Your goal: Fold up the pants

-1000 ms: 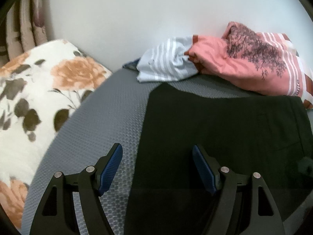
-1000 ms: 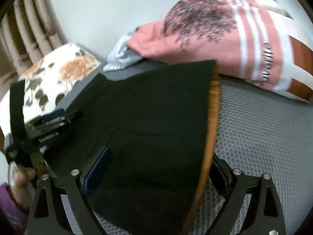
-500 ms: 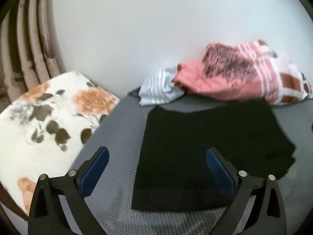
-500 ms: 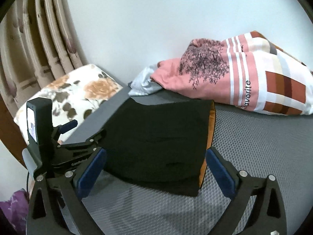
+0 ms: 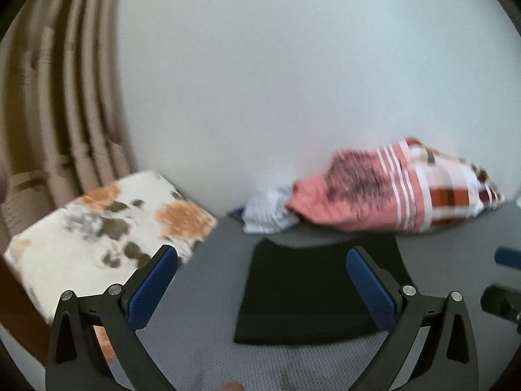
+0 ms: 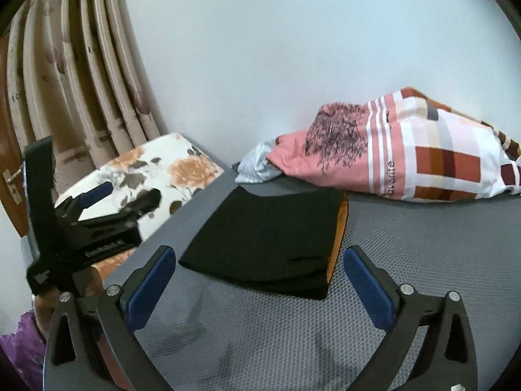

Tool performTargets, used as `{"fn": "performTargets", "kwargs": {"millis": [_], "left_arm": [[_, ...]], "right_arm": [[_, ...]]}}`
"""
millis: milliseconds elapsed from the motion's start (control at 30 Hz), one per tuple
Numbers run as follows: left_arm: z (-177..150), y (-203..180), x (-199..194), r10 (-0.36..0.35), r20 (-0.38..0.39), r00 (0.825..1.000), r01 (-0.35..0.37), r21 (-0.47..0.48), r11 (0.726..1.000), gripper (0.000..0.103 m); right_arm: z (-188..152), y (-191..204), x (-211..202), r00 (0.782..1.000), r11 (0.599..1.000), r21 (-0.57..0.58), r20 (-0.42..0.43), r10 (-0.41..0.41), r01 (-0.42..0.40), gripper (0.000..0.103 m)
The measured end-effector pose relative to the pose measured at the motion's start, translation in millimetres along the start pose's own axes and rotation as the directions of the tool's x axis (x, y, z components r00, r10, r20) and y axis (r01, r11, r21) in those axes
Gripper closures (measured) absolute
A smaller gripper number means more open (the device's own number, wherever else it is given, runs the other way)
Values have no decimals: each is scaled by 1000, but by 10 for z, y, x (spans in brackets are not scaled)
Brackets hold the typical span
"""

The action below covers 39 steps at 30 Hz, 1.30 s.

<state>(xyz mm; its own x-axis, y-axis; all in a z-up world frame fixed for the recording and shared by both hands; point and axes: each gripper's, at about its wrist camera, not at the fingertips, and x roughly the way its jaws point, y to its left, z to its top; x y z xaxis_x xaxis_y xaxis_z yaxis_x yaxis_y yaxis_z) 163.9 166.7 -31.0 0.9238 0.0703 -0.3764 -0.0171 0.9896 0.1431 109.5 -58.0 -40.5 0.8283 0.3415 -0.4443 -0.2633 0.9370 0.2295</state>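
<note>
floral cushion point(image 6: 156, 176) at left, beside the left claw point(image 6: 127, 200), jaws just widened, released. black pants point(image 6: 270, 238) lie folded on the grey mat point(image 6: 407, 260), centre. right claw point(image 6: 259, 288) likewise widened, released, nothing between jaws. pink bedding point(image 6: 407, 156) behind, right.

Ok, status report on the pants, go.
Left gripper and right gripper open, jaws just opened, nothing between them. Black pants folded flat on grey mat. Nothing in the way.
</note>
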Motion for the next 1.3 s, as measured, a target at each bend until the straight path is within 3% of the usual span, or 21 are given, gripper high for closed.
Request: {"fn": "performTargets", "kwargs": {"millis": [200,467,600,967,1300], "left_arm": [[293,159,-476,-76,75,994,84,-122,989,0],[461,-47,-925,-58,153,987,65,-42,997,0],[455,-117,-1108,-69,188,980,80,-52,995,0],[383,-102,-1113,-185,115,976,198,-118,973,0],[252,-59,-1000,-165,60,985,172,-147,974,0]], "right_arm": [[71,11,-377,998,1000,-2,63,10,-10,0],[120,60,-650,994,1000,-12,110,13,-12,0],[133,92,-735,992,1000,-5,124,18,-18,0],[118,235,-818,991,999,-38,129,29,-25,0],[62,330,-813,993,998,-53,116,30,-24,0]]}}
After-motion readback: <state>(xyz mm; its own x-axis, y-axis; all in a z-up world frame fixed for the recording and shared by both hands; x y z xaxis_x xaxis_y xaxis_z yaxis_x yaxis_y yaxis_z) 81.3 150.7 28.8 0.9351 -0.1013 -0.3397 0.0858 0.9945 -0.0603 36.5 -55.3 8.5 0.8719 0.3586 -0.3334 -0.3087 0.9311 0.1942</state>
